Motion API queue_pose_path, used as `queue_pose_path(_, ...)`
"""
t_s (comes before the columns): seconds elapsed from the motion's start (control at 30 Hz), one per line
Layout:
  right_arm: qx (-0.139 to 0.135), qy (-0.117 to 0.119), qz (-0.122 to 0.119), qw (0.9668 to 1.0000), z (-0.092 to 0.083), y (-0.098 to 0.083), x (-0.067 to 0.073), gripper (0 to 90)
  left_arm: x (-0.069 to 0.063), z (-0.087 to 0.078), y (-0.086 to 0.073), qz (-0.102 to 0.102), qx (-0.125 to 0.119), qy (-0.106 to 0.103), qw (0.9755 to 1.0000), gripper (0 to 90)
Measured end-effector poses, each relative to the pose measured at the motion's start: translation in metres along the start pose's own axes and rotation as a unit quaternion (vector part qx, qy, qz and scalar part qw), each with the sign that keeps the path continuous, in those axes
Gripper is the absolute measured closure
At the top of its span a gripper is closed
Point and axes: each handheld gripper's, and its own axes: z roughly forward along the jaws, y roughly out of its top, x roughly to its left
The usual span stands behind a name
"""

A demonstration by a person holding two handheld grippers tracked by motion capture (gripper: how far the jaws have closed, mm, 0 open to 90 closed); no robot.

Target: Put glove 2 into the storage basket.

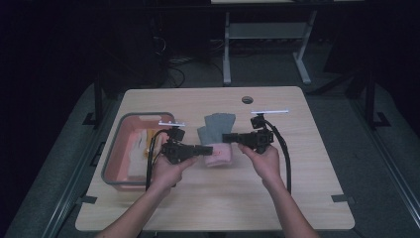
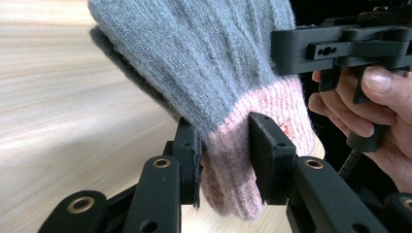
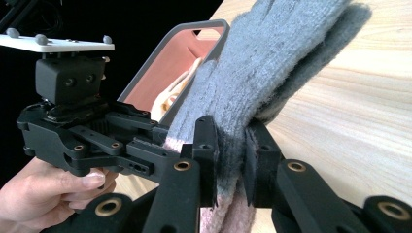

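From the high view I have the light wooden tabletop (image 1: 307, 163) in front of me, with a grey-rimmed plastic bin with a salmon-pink inside (image 1: 119, 148) at about nine o'clock from the tabletop's centre; pale cloth items lie in it, too small for me to name. At the centre lies a grey knitted glove with a pink ribbed cuff (image 1: 216, 130), fingers pointing toward twelve o'clock and cuff toward six. My left gripper (image 1: 207, 149) reaches in from eight o'clock and its tip sits at the pink cuff, held by my left hand (image 1: 166, 171). My right gripper (image 1: 227, 138) comes in from three o'clock, tip at the grey part just above the cuff, held by my right hand (image 1: 265, 161). In the left gripper view the jaws stand narrow and clamp the pink cuff of the glove (image 2: 204, 63) between them, with cuff fabric bulging below the pads; the grey body rises toward twelve o'clock, lifted off the tabletop (image 2: 58, 107). The right gripper (image 2: 340, 48) and the fingers (image 2: 350, 114) holding it sit at two o'clock. In the right gripper view the jaws are nearly together and pinch the grey knit of the glove (image 3: 272, 63) just above the pink band, the fabric squeezed thin between the pads. The left gripper (image 3: 97, 136) shows at nine o'clock, with the bin (image 3: 180, 63) behind it.
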Motion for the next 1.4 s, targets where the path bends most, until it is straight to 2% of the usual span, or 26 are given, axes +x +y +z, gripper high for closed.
queue_pose_path(0.5,0.01,0.011,-0.01,0.9998,0.017,0.017,0.017,77.8,0.005,-0.025,0.006,-0.003,-0.014,0.01,0.9998,66.9)
queue_pose_path(1.0,0.015,0.024,-0.032,0.9991,0.033,0.029,0.033,77.7,0.012,-0.051,0.012,-0.004,-0.019,0.018,0.9996,67.0)
queue_pose_path(1.4,0.027,0.034,-0.032,0.9985,0.05,0.035,0.041,77.7,0.018,-0.066,0.01,-0.008,-0.022,0.026,0.9994,67.0)
